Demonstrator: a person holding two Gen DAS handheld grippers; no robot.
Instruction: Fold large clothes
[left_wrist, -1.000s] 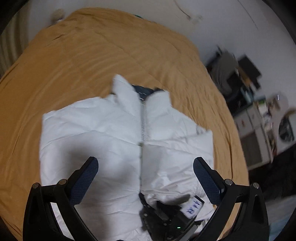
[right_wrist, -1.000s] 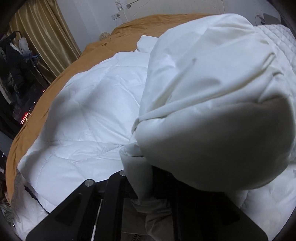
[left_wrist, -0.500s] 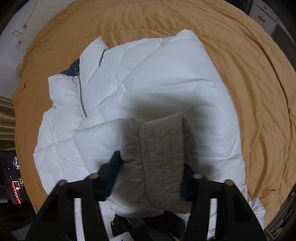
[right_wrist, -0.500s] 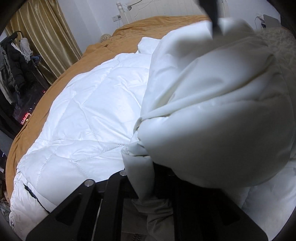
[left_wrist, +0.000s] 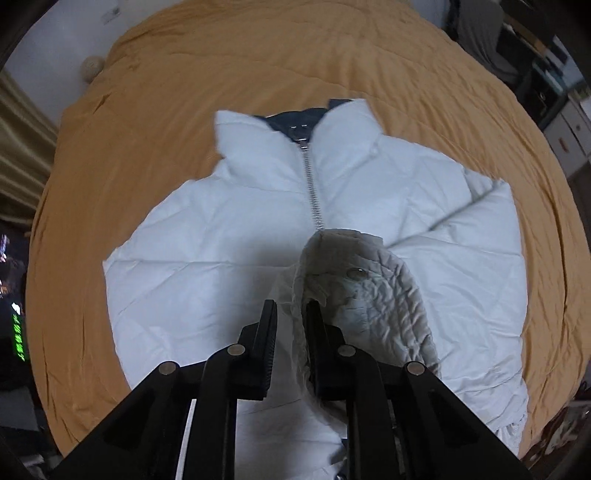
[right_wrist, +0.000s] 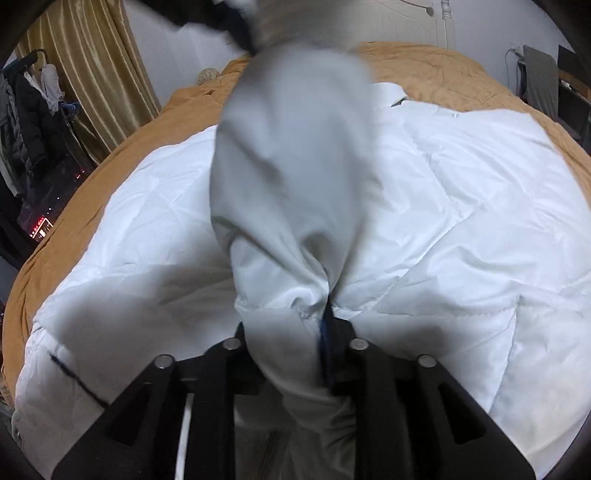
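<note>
- Left gripper (left_wrist: 290, 314) is pinched nearly together, its black jaws pressing a thin fold of white fabric between them, right beside the grey quilted sleeve cuff (left_wrist: 369, 291) that bulges out to the right of the jaws.
- That cuff has a small metal snap (left_wrist: 357, 273) on its upper face, and it sits raised above the jacket's front panels.
- Right gripper (right_wrist: 291, 336) has just been opening, its jaws now standing partly apart, and a bunched length of white sleeve (right_wrist: 295, 177) runs straight up between them; whether the pads are pressing on it I cannot tell, the cloth covers them.
- The sleeve rises from the right jaws in a blurred column toward the top of the right wrist view, where a dark blurred shape (right_wrist: 207, 14) meets it; what that shape is I cannot make out.
- Beneath both grippers, the white puffer jacket (left_wrist: 207, 236) lies front-up and spread flat on the bed, zip (left_wrist: 312, 184) closed down the middle, collar pointing away, dark blue lining (left_wrist: 295, 120) showing at the neck.
- The mustard bedspread (left_wrist: 184, 92) surrounds the jacket on all sides, creased but lying flat.
- Further out: gold curtains (right_wrist: 96, 66) on the left wall, dark coats on a rack (right_wrist: 33, 110) next to them, a small pale ball (left_wrist: 91, 67) at the far corner of the bed.
- On the far right in the left wrist view, drawers and cluttered furniture (left_wrist: 561, 122) stand beyond the bed edge; nothing clear about what is in them.
</note>
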